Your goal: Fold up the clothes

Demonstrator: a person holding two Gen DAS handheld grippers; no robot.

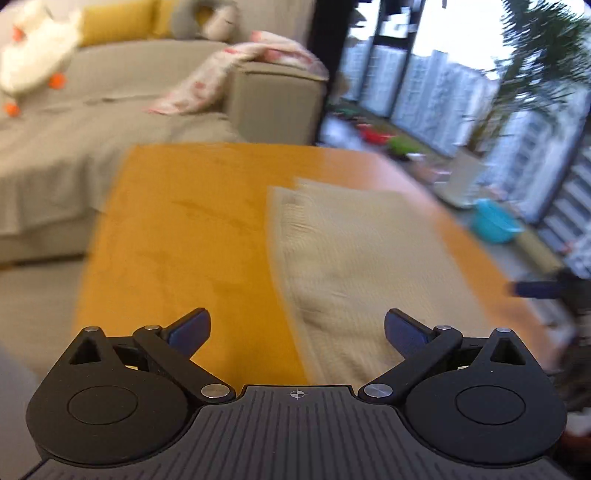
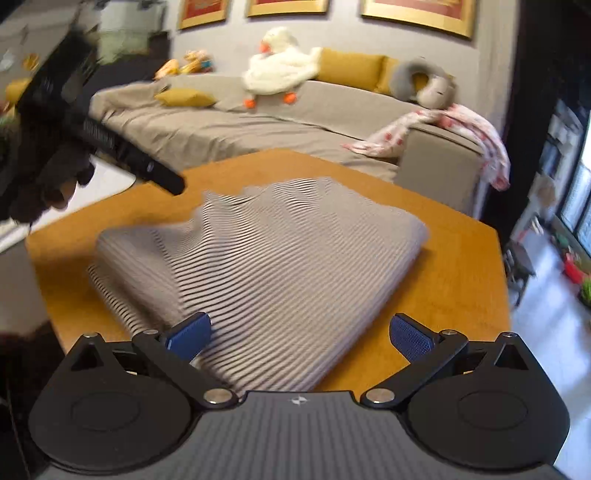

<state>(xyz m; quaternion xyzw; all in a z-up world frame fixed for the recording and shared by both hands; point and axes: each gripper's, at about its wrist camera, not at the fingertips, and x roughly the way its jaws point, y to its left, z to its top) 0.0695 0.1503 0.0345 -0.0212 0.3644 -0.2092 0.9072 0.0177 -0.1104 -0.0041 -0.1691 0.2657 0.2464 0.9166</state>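
1. Left hand-held gripper (image 1: 297, 328) and right hand-held gripper (image 2: 300, 332): both spread wide, holding nothing.
2. Striped garment (image 2: 266, 254) lies folded on the orange worktop (image 2: 454, 273), under the right one.
3. Judged soft, light, limp; pinch a corner or folded edge.

A grey sofa (image 2: 229, 125) runs along the wall behind an orange wooden table (image 2: 461, 266). A white duck plush toy (image 2: 280, 70) leans on the sofa's back beside mustard cushions (image 2: 351, 68), with a grey neck pillow (image 2: 424, 86) further along. A pink-and-white patterned blanket (image 2: 469, 125) hangs over the armrest. Gold-framed pictures (image 2: 417, 14) line the wall. Through tall windows (image 1: 436, 99), pale buildings show; a potted palm (image 1: 535, 62) stands by the glass, a turquoise bowl (image 1: 495, 221) on the floor nearby.
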